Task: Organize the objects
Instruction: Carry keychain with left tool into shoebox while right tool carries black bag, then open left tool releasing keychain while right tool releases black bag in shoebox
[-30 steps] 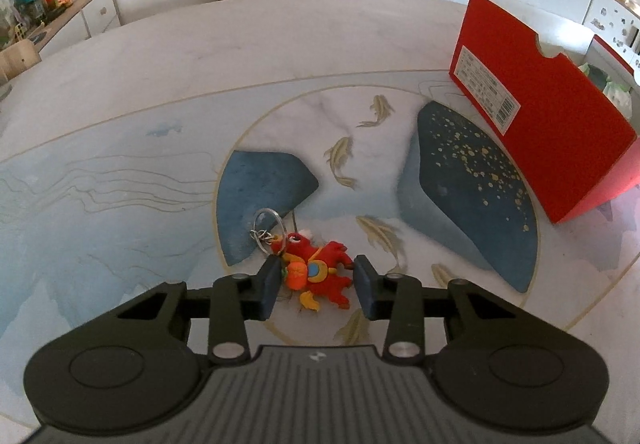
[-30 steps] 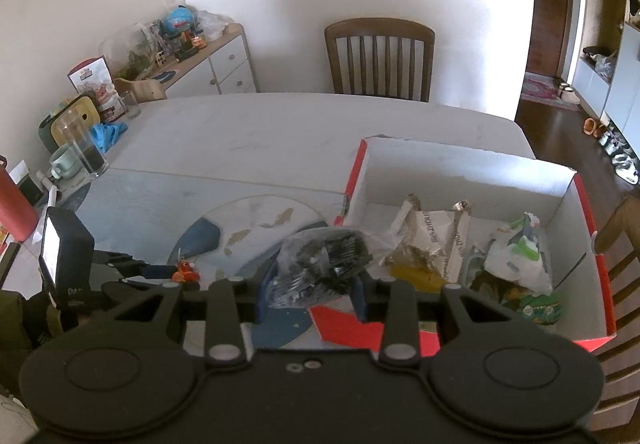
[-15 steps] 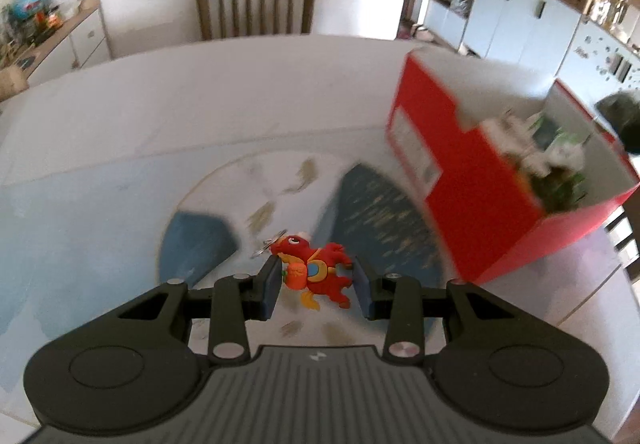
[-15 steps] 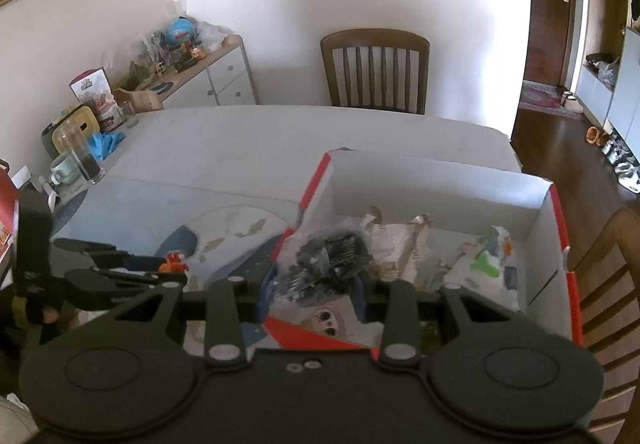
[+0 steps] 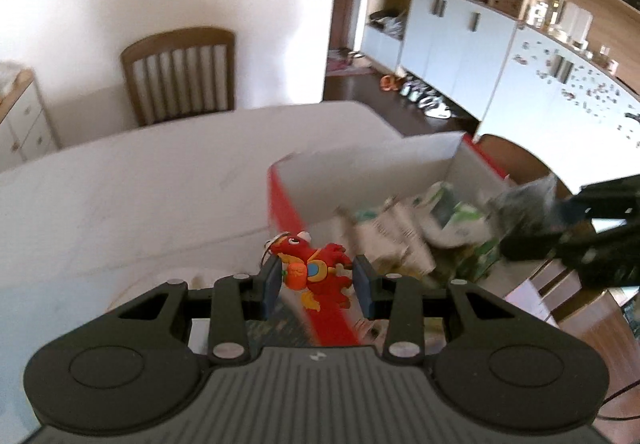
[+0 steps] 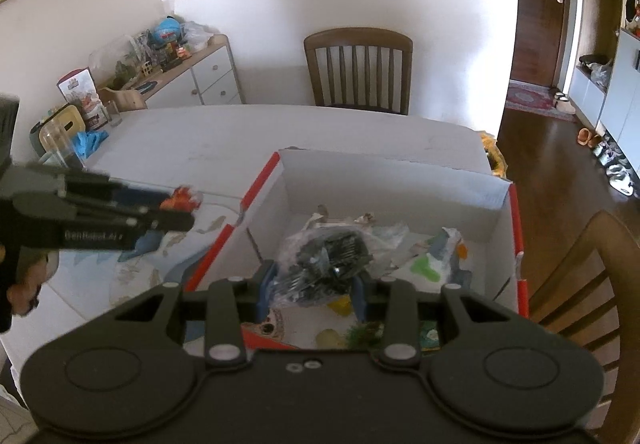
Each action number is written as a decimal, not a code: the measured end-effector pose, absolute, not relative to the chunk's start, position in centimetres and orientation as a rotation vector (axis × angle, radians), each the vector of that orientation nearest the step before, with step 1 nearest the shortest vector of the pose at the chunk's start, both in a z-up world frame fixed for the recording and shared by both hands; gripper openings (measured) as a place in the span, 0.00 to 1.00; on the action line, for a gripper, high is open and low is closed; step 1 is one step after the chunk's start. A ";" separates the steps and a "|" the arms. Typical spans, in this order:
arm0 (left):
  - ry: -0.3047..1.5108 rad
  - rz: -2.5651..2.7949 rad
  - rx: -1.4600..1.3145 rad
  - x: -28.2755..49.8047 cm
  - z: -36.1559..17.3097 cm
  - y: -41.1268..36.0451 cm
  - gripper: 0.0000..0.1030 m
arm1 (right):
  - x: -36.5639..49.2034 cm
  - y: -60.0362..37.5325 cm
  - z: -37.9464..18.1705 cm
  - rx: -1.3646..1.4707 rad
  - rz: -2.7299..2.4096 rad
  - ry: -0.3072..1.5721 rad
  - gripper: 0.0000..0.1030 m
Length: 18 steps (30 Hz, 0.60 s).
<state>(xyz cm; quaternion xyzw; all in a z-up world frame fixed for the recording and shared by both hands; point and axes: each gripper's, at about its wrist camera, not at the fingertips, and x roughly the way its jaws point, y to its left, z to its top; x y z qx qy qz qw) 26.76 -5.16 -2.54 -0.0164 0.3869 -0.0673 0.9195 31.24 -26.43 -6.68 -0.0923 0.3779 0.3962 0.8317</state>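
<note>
Between the left gripper's [image 5: 315, 281] fingers [image 5: 271, 280] a red dragon keychain [image 5: 316, 273] is clamped, lifted off the worktop [image 5: 140, 196] just beside the near corner of the red shoebox [image 5: 282, 200]. The right gripper's [image 6: 313, 290] fingers [image 6: 265, 290] are closed on a clear bag of dark parts [image 6: 326, 258], held above the shoebox interior [image 6: 400, 180], over crumpled wrappers [image 6: 436, 264].

Two wrist fisheyes angled down (close), both over the red box [image 5: 286, 204] [image 6: 256, 180]
</note>
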 end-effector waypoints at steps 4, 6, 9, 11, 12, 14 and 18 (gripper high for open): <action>0.784 -0.191 -0.002 29.0 -2.0 -7.9 0.36 | 31.9 -26.6 -7.1 -0.209 0.848 0.805 0.35; 0.787 -0.221 0.012 30.1 -2.2 -9.2 0.36 | 32.1 -26.6 -7.4 -0.221 0.852 0.808 0.35; 0.809 -0.255 0.034 31.8 -3.1 -11.1 0.36 | 32.6 -26.3 -8.1 -0.240 0.855 0.818 0.35; 0.830 -0.274 0.039 32.6 -3.9 -11.9 0.36 | 33.1 -26.2 -8.7 -0.252 0.853 0.831 0.35; 0.842 -0.282 0.047 33.1 -4.4 -12.4 0.36 | 33.2 -26.0 -9.0 -0.258 0.852 0.836 0.35; 0.871 -0.289 0.056 34.0 -5.5 -13.1 0.37 | 33.5 -25.8 -9.6 -0.274 0.853 0.845 0.35; 0.920 -0.300 0.069 35.1 -7.4 -13.8 0.37 | 33.9 -25.6 -10.9 -0.293 0.846 0.868 0.35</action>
